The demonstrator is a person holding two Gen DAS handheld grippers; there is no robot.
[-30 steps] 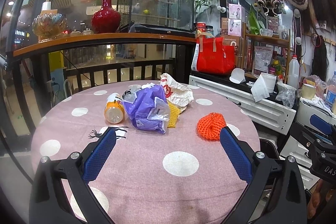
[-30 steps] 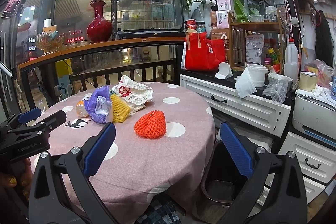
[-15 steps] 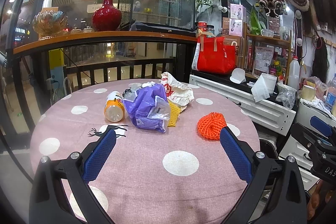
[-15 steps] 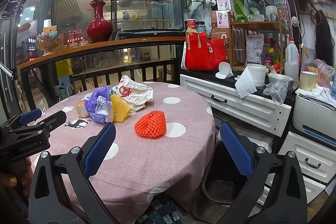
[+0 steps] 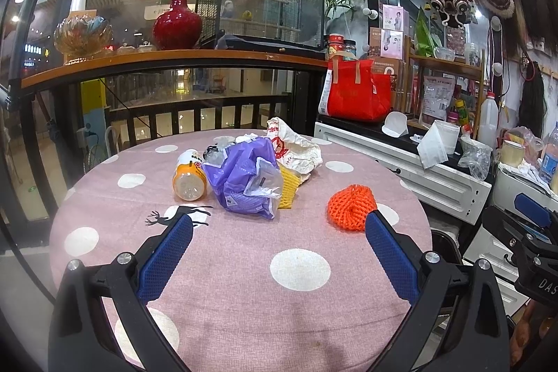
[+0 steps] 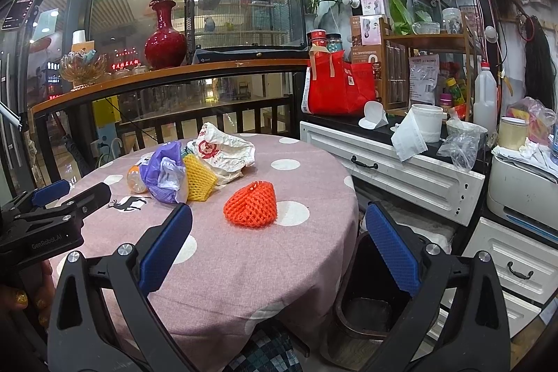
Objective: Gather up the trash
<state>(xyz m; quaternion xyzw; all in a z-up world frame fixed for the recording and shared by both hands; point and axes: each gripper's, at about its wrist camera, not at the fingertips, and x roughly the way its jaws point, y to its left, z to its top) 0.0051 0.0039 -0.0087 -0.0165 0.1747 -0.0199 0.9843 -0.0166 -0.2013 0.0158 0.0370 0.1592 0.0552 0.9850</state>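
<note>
Trash lies on a round pink polka-dot table (image 5: 244, 285): an orange foam net (image 5: 350, 207), a crumpled purple bag (image 5: 244, 180), a yellow foam net (image 5: 288, 189), a white printed bag (image 5: 296, 150) and an orange-labelled bottle (image 5: 188, 175) on its side. My left gripper (image 5: 275, 232) is open and empty above the table's near part, the orange net just beyond its right finger. My right gripper (image 6: 277, 225) is open and empty at the table's right edge, short of the orange net (image 6: 251, 204). A dark bin (image 6: 366, 295) stands on the floor beside the table.
A white drawer cabinet (image 6: 401, 173) with cups, tissue and bags stands to the right, close to the table. A railing with a wooden ledge (image 5: 174, 58), red vase and glass cage runs behind the table. A red bag (image 5: 355, 96) sits on the cabinet.
Both grippers stay open and nearly still. The left view has shifted only slightly; the trash has not moved.
</note>
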